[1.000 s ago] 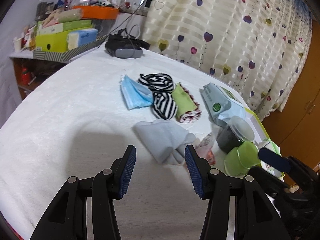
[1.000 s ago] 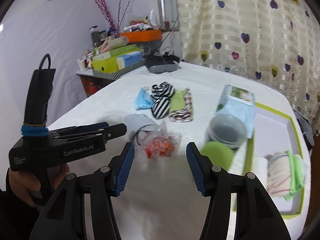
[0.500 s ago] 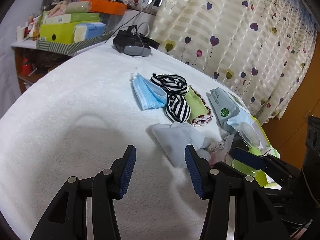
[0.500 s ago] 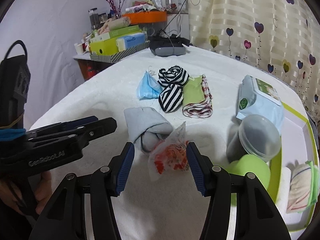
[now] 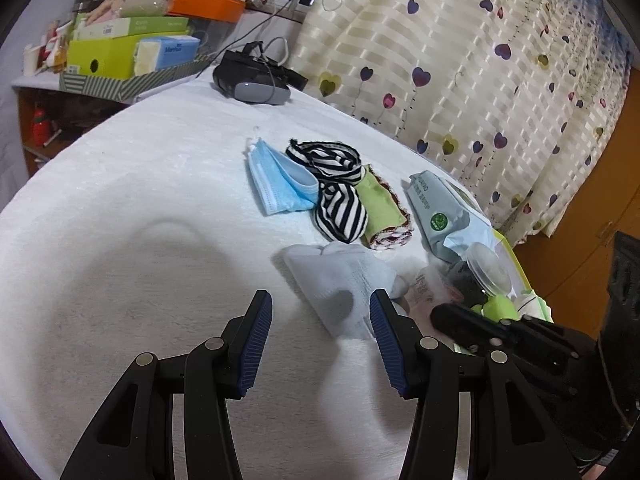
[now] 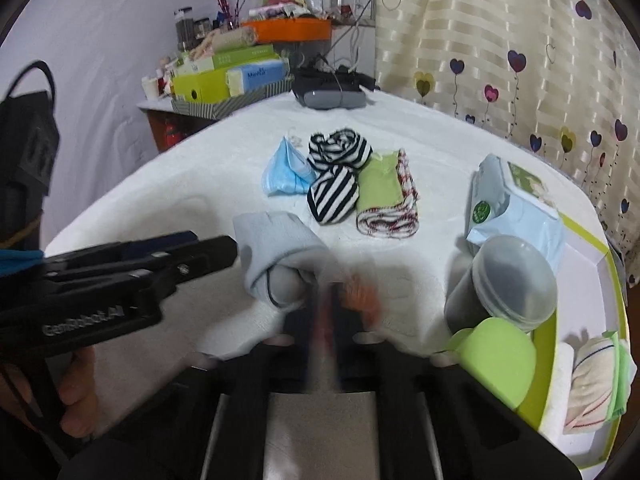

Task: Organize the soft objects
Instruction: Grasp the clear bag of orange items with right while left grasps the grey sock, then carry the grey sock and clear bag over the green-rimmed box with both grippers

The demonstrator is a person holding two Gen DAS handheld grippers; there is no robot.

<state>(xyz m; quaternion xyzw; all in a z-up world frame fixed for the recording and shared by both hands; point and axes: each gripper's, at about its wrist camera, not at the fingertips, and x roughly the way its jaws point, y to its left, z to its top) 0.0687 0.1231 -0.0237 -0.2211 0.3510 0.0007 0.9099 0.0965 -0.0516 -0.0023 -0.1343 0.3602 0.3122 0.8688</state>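
right claw (image 6: 324, 320) was clamped shut on snack bag (image 6: 358, 300) | left claw (image 5: 320, 332) was left released beside grey sock (image 5: 340, 280) | bag judged ready for lifting off desk (image 5: 120, 260)

White-covered table (image 5: 120, 208) bears socks (image 5: 340, 216), mask (image 5: 280, 184), wipes (image 5: 444, 212).

1. Both views are evenly lit by soft indoor light, a little dim, with a cool cast.
2. A broad soft shadow (image 5: 168, 256) lies on the white table cover (image 5: 120, 184) at near left in the left wrist view.
3. The right gripper (image 6: 326, 320) and the orange packet (image 6: 358, 294) at it are smeared by motion blur; whether it grips is unreadable.
4. Fisheye bending curves the table edges, and black vignette fills the corners.
5. The heart-print curtain (image 5: 460, 60) at far right is bright, without glare.
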